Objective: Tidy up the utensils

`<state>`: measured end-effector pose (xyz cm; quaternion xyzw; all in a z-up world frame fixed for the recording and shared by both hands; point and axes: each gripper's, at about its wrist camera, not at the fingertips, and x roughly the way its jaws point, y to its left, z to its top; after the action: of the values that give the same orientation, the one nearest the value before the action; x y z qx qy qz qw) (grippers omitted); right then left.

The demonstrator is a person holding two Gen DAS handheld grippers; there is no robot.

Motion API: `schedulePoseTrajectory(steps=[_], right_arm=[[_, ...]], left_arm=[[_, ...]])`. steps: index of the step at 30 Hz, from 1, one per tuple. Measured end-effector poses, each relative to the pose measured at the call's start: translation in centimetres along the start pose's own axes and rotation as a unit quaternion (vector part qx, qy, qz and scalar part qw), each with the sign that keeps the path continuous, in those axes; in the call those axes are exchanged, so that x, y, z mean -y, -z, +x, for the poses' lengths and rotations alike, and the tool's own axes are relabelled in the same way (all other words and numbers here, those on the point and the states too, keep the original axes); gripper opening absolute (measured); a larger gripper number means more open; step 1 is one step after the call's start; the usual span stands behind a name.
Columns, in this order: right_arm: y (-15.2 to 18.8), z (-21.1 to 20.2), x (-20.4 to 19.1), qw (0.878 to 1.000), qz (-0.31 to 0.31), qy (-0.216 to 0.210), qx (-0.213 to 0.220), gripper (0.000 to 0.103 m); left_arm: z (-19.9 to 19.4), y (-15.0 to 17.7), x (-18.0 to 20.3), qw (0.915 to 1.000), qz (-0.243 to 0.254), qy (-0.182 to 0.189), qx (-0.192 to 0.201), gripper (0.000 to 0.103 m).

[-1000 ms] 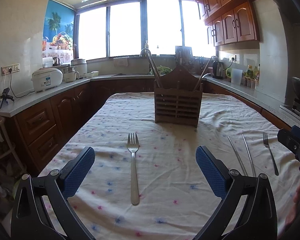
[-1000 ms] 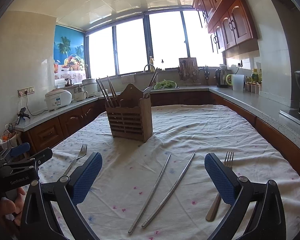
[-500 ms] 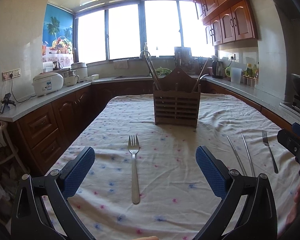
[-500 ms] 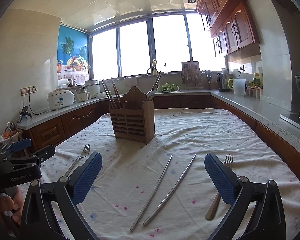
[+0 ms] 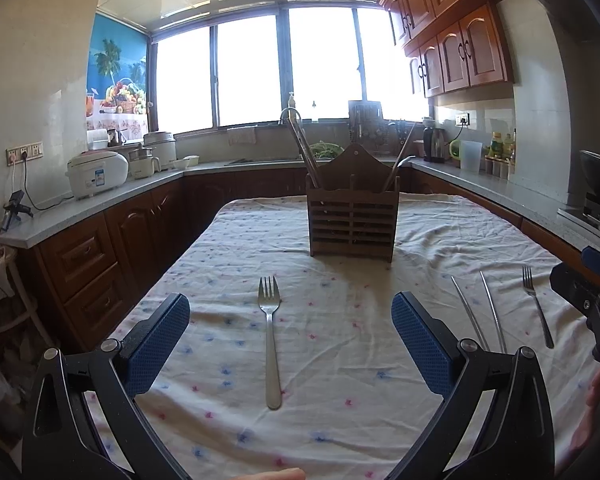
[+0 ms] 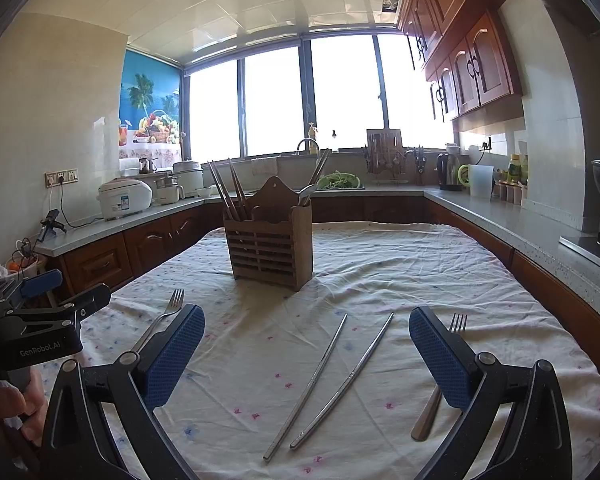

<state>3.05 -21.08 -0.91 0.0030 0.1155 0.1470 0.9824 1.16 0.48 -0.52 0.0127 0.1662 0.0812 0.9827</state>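
Left-wrist view. The left tool (image 5: 290, 344) hangs over the tabletop (image 5: 204, 288) with its blue pads spread wide and nothing between them. A steel fork (image 5: 271, 340) lies on the flowered cloth directly ahead at 12 o'clock, tines pointing away, well short of the wooden utensil caddy (image 5: 352, 220), which stands upright farther out, also at 12 o'clock, with chopsticks and a ladle handle leaning from its compartments. At 2 o'clock lie two metal chopsticks (image 5: 480, 312), close together and not touching where they show, and beyond them a second fork (image 5: 536, 308).

Right-wrist view. The right tool (image 6: 306, 354) is likewise fully open and empty. The left-hand fork (image 6: 162, 318) sits at 10 o'clock, partly hidden by the left pad; the caddy (image 6: 270, 248) stands at 11 o'clock; the chopstick pair (image 6: 328, 380) lies ahead at 12 o'clock, tips splayed apart and near ends converging; the second fork (image 6: 440, 384) lies at 2 o'clock, partly behind the right pad.

Judged risks. All four loose utensils lie flat on soft, wrinkled cloth, so a closing pad may pinch fabric along with the thin handle, or skid off the smooth steel. Seizing both chopsticks together may let one slip out. A hard insertion could tip the light caddy or jam against the utensils already leaning inside.
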Motion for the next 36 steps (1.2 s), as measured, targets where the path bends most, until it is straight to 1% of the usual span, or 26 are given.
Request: schedulePoseTrajectory(steps=[36], right_arm=[[-0.18, -0.15, -0.20, 1.000, 0.002, -0.007, 0.003, 0.103]], left_arm=[[-0.05, -0.10, 0.20, 1.0000, 0.005, 0.004, 0.000, 0.103]])
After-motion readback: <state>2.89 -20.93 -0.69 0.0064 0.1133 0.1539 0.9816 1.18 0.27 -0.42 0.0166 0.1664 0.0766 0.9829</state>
